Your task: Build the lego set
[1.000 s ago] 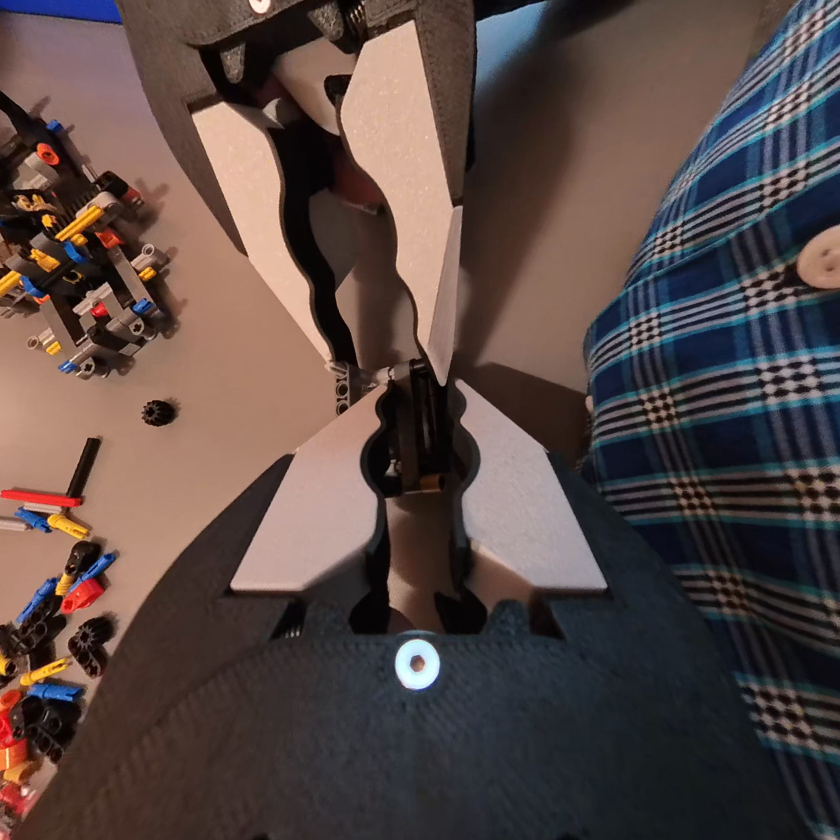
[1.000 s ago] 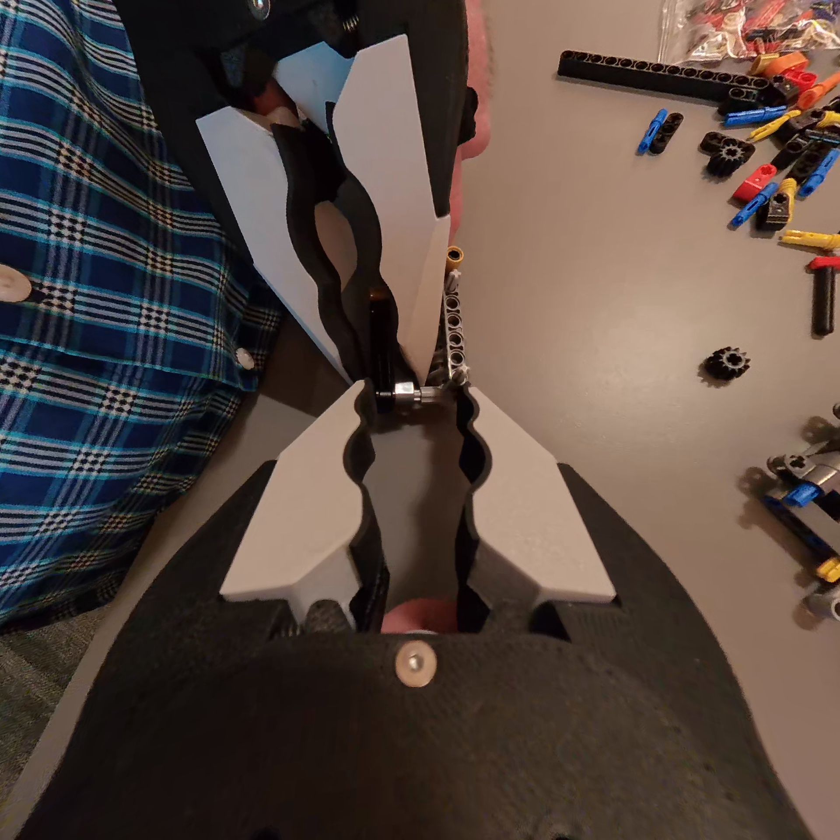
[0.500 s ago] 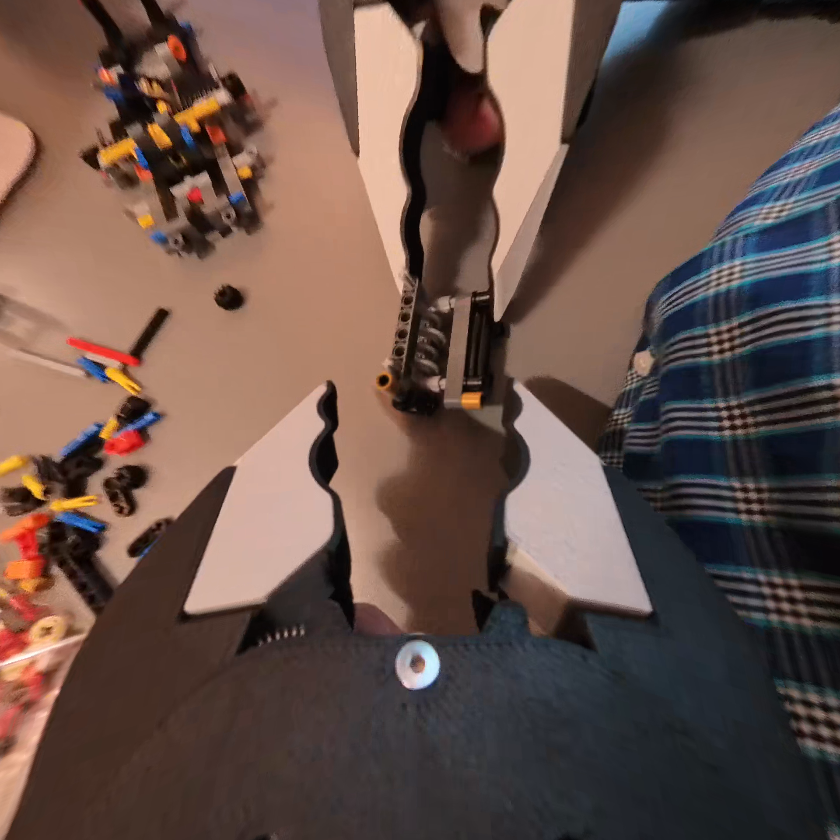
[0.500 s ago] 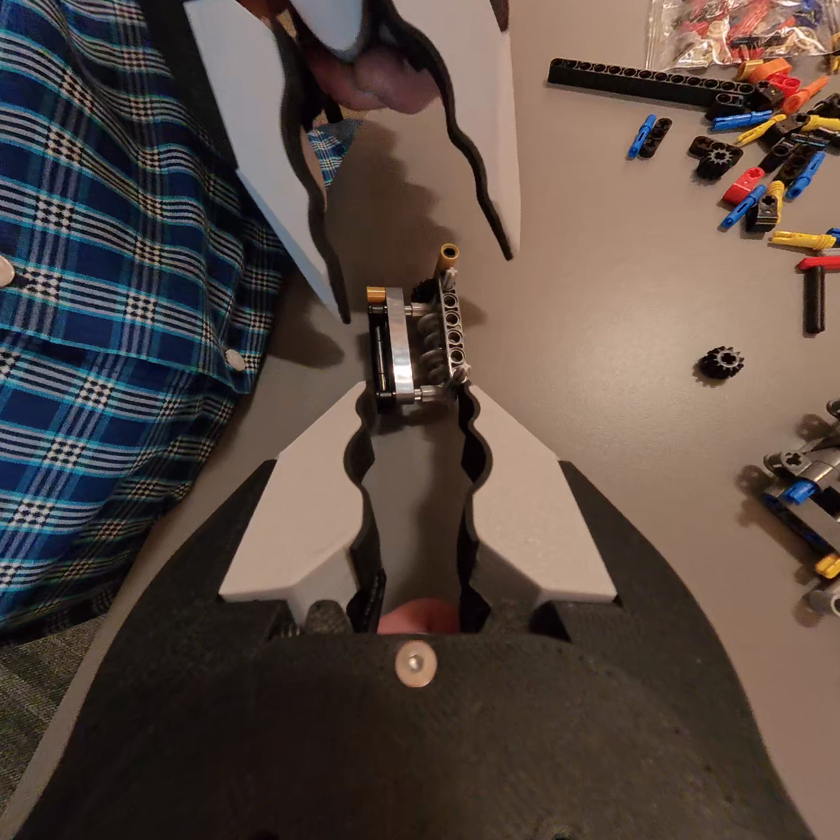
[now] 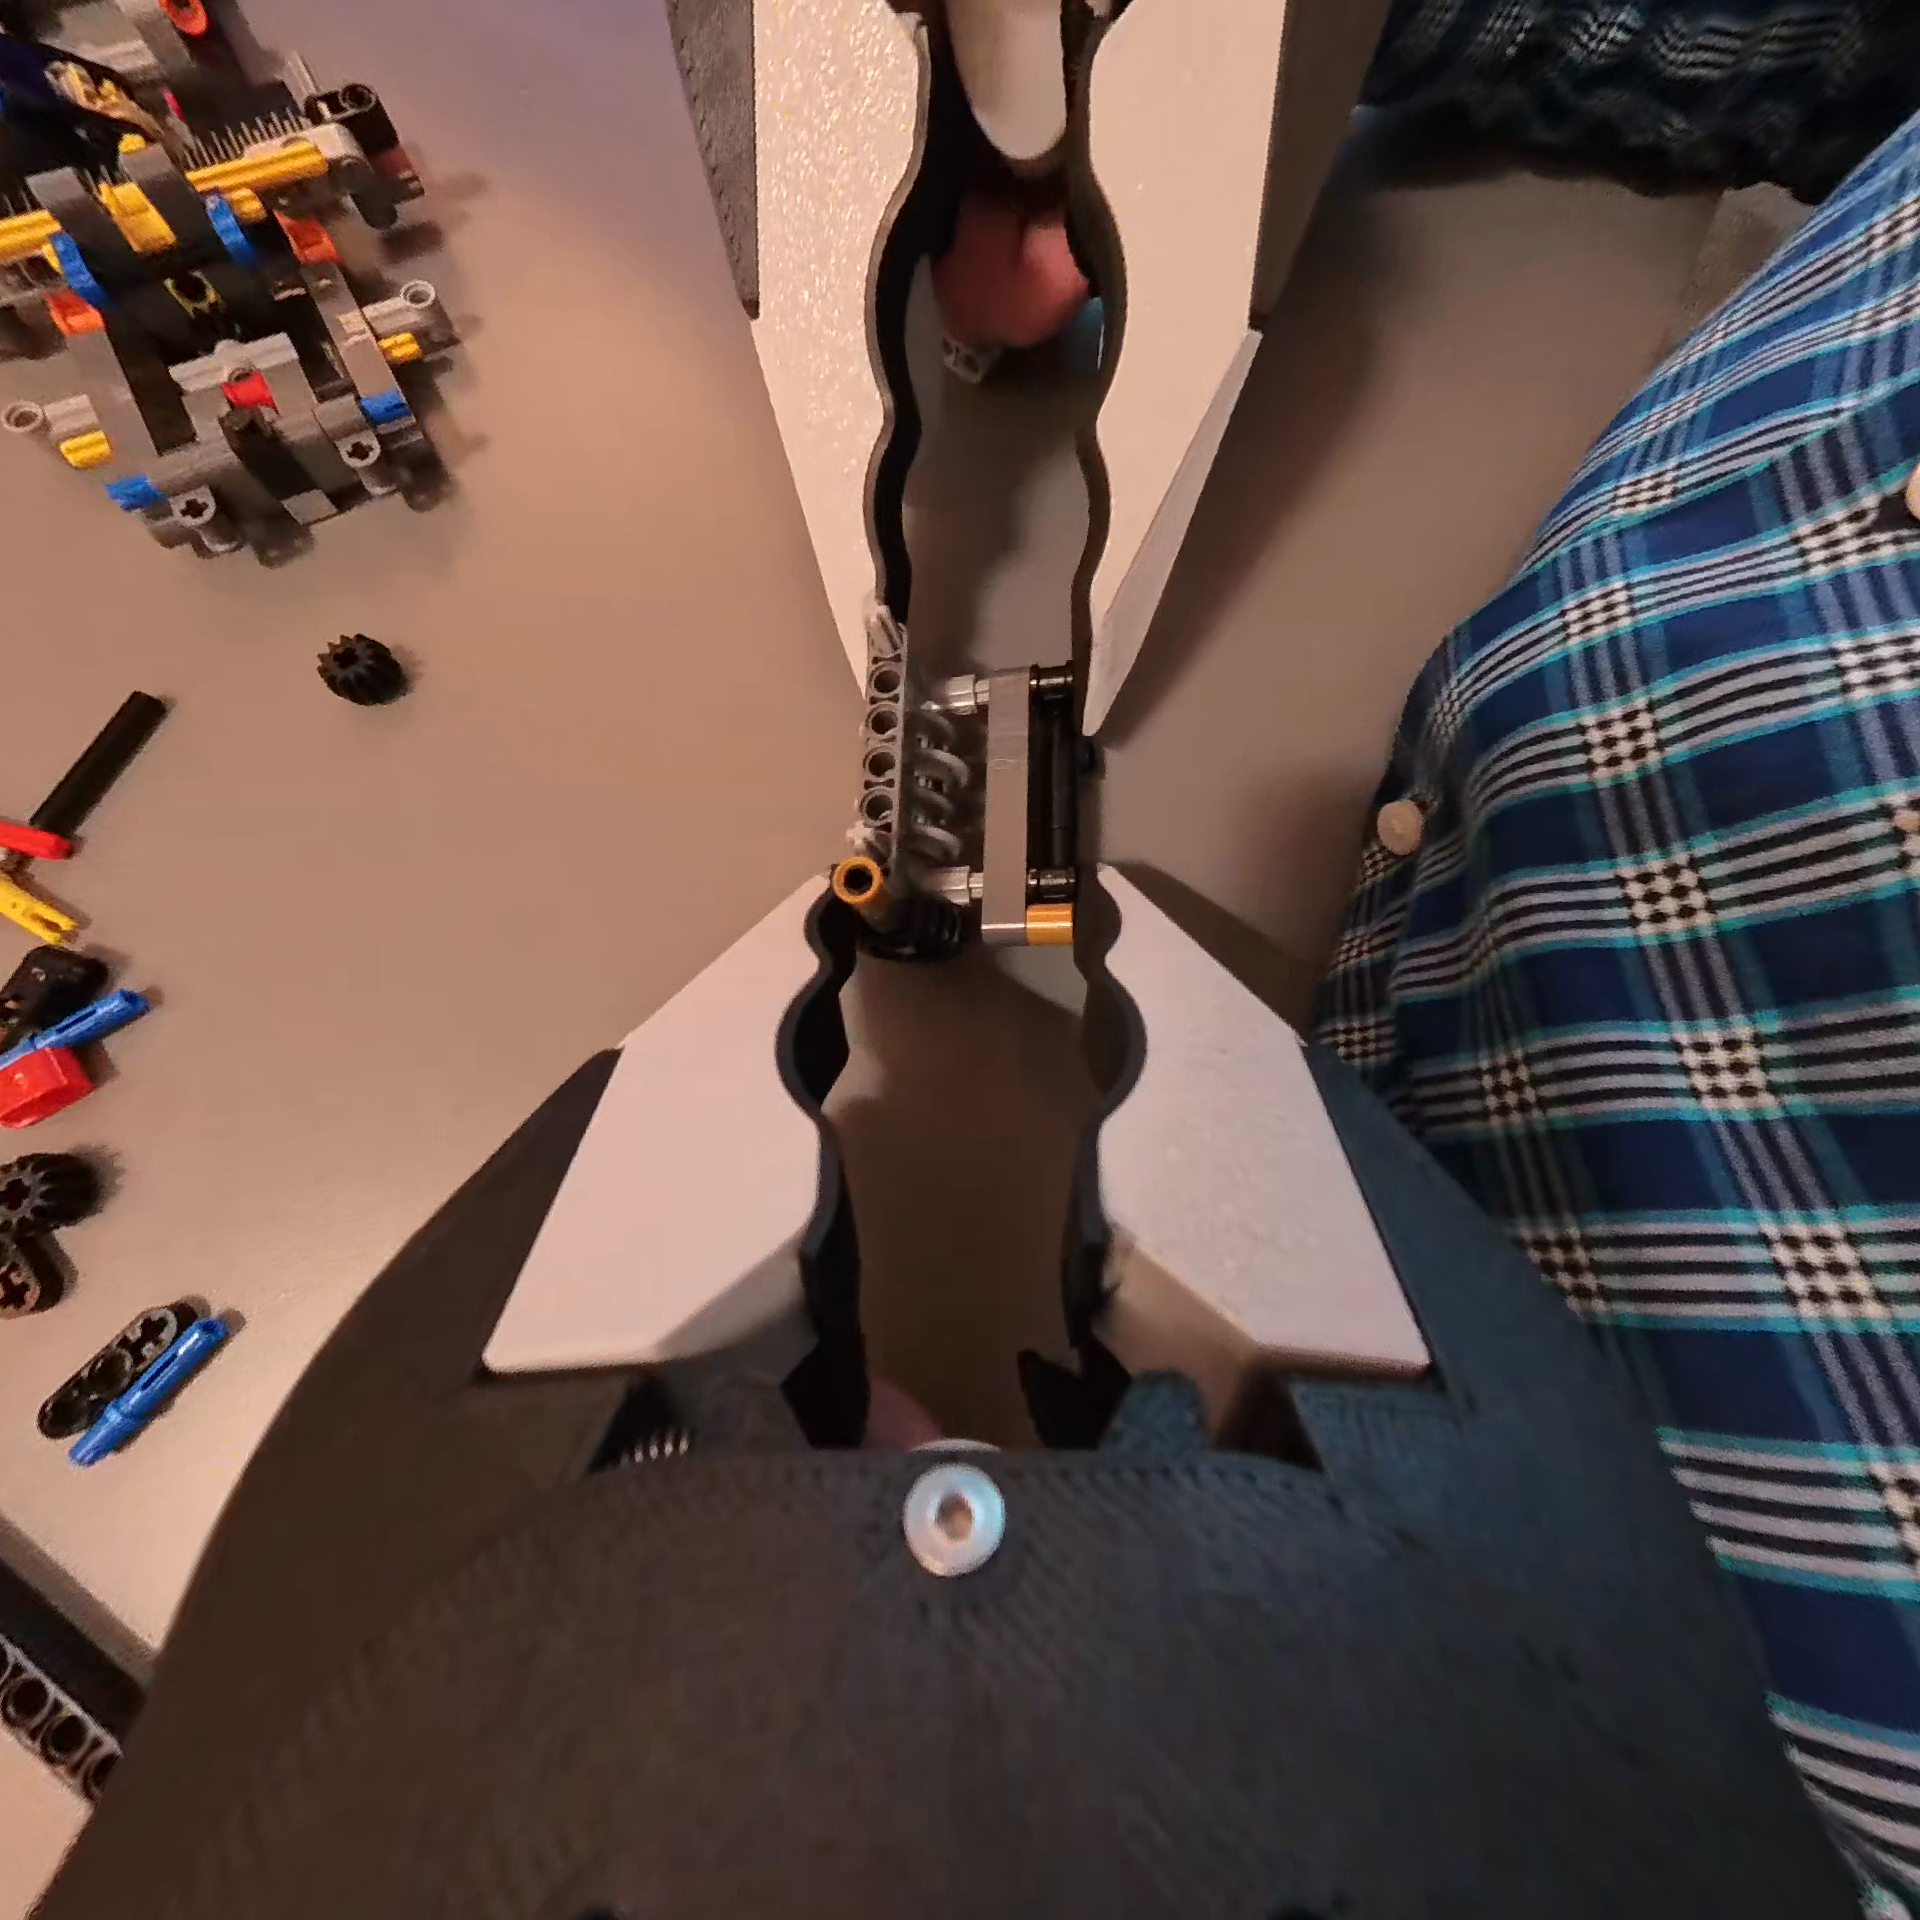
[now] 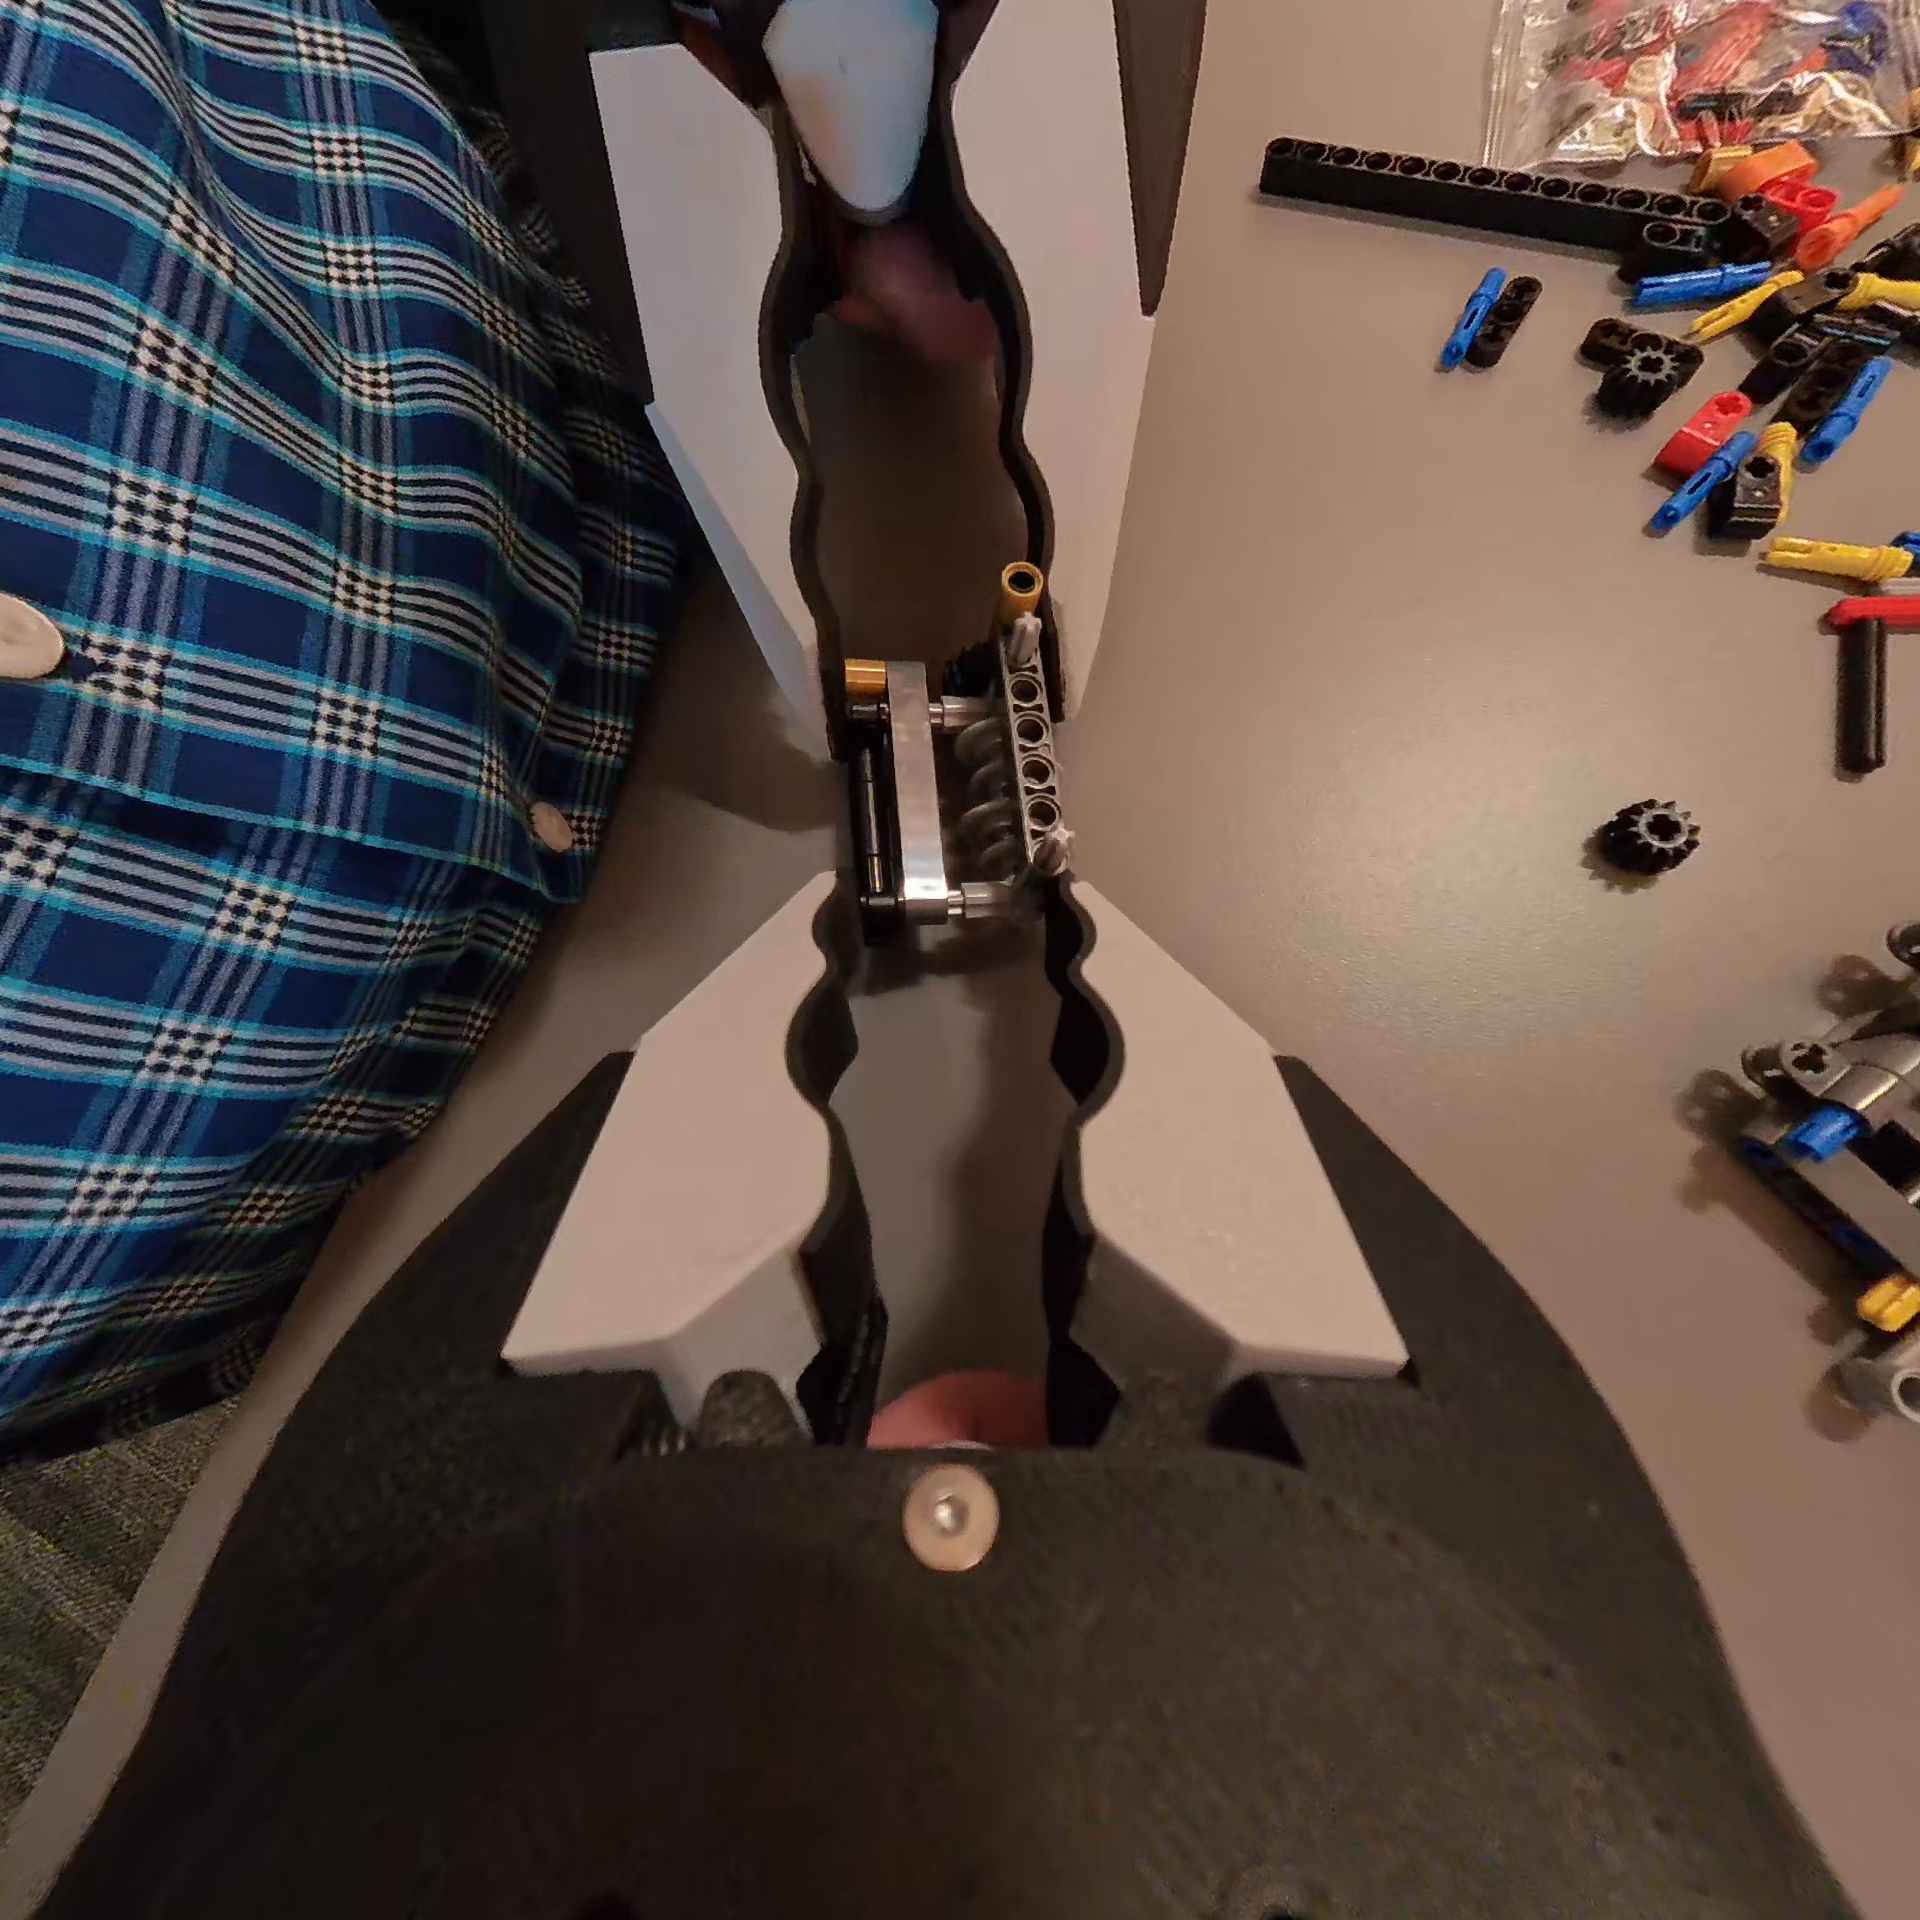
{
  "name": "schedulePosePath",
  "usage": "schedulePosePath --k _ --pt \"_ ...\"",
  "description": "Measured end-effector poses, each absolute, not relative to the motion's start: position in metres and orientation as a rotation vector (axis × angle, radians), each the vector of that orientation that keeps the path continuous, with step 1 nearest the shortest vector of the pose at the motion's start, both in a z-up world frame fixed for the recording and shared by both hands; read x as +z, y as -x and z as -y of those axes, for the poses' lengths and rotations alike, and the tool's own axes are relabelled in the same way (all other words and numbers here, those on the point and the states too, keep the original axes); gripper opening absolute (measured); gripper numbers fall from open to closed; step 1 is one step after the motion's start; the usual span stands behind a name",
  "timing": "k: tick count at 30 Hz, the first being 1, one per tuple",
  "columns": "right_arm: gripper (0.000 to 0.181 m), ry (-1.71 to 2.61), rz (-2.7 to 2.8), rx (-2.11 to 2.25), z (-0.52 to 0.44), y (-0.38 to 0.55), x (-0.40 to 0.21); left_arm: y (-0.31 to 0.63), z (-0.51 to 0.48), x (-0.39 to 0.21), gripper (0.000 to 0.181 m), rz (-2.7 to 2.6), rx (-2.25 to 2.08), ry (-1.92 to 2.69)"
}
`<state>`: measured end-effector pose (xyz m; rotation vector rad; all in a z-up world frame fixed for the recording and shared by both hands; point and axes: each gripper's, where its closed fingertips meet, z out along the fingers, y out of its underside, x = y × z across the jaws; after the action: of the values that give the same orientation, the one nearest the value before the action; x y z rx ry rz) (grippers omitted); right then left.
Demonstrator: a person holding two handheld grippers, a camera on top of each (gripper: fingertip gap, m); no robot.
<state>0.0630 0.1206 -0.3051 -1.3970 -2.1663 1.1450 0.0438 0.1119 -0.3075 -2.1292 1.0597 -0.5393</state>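
Observation:
A small sub-assembly [image 5: 966, 800] of grey beams, a grey coil, a black beam and tan pins sits between my two grippers, which face each other just above the grey table [image 5: 582, 790]. My left gripper [image 5: 961, 904] has its fingertips closed against the sides of its near end. My right gripper [image 6: 956, 899] is shut on the opposite end of the sub-assembly [image 6: 961, 790]. Each gripper also shows from the front in the other's view: the right in the left wrist view [image 5: 987, 675], the left in the right wrist view [image 6: 945, 717]. I cannot tell whether the sub-assembly touches the table.
A larger partial build [image 5: 208, 312] stands at the far left, with a black gear [image 5: 362, 670] and loose pins [image 5: 62, 1039] near it. The right wrist view shows a long black beam [image 6: 1486, 197], a parts bag [image 6: 1704, 73] and a loose pile [image 6: 1787, 364]. A person's plaid shirt [image 5: 1662, 935] is close by.
My left gripper let go of the sub-assembly, opened and drew back, and has now closed in on its end again. My right gripper has kept its hold throughout.

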Motion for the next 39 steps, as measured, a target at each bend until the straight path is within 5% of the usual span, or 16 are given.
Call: schedulePosePath --k 34,39 --pt "0.032 1.391 2.174 1.136 -0.1202 -0.0683 -0.3058 -0.0446 -0.1106 -0.3063 0.037 -1.185 -0.592 2.081" --pt "0.032 1.401 2.152 1.12 -0.1219 -0.0652 -0.3058 -0.0457 -0.117 -0.3032 0.065 -1.273 -0.436 2.082"
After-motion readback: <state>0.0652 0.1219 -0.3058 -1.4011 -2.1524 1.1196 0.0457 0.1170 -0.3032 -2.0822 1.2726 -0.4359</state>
